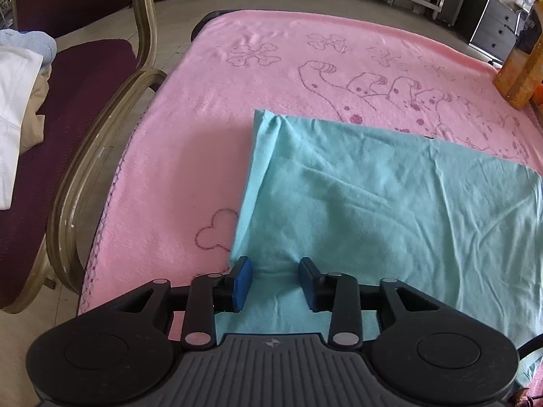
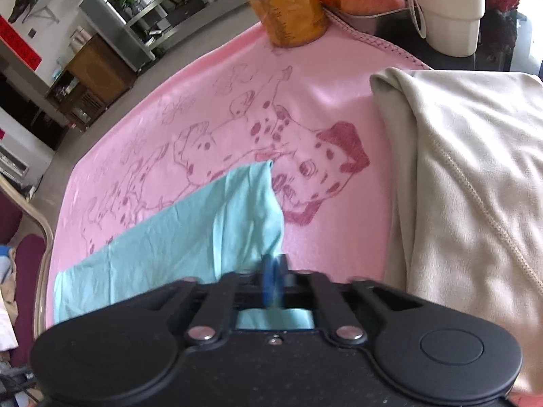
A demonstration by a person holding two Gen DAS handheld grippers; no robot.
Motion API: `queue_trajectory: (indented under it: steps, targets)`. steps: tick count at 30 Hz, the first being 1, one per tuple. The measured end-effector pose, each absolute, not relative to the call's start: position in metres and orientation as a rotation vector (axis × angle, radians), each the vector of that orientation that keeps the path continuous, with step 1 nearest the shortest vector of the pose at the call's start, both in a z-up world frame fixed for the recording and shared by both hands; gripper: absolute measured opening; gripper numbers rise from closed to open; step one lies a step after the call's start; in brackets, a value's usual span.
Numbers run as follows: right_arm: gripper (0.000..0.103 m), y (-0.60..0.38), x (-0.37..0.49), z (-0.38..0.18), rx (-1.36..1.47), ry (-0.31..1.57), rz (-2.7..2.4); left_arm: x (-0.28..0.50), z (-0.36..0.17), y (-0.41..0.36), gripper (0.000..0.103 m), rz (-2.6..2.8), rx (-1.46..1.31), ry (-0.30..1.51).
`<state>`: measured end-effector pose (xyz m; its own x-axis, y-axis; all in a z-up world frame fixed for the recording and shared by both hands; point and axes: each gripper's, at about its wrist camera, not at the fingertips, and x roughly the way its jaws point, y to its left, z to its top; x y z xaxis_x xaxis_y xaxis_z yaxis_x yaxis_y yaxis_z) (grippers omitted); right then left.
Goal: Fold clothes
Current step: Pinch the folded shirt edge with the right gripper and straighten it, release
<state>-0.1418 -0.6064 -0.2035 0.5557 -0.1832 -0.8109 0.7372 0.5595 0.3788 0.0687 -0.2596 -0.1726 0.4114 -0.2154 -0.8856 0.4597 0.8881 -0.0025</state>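
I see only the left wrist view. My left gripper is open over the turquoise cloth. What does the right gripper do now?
Observer: The right gripper is shut on the turquoise cloth, pinching its edge.
Operator: Is something beside it on the right?
Observer: Yes, a beige garment lies on the pink blanket, apart from the turquoise cloth.
Operator: Anything behind?
Observer: A white container stands past the blanket's edge.

I'm seeing soft, even daylight; the pink blanket [image 1: 210,142] is glaring palely far off. The right gripper [image 2: 273,283] is smearing with motion blur, and edges are bowing strongly.
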Motion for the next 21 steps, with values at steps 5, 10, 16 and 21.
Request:
queue_trajectory:
  steps: [5,10,16,21]
  targets:
    - [0.0,-0.609,-0.146,-0.206,0.745,0.853,-0.727,0.068,-0.173,-0.259,0.04,-0.425,0.262,1.063]
    - [0.008,-0.608,-0.159,-0.195,0.772,0.773,-0.765,0.064,-0.166,-0.253,0.04,-0.424,0.255,1.045]
    - [0.028,-0.602,-0.192,-0.182,0.918,0.701,-0.665,0.053,-0.152,-0.241,0.031,-0.425,0.246,1.001]
    - [0.029,-0.596,-0.196,-0.194,0.904,0.832,-0.643,0.036,-0.158,-0.224,0.031,-0.417,0.237,1.038]
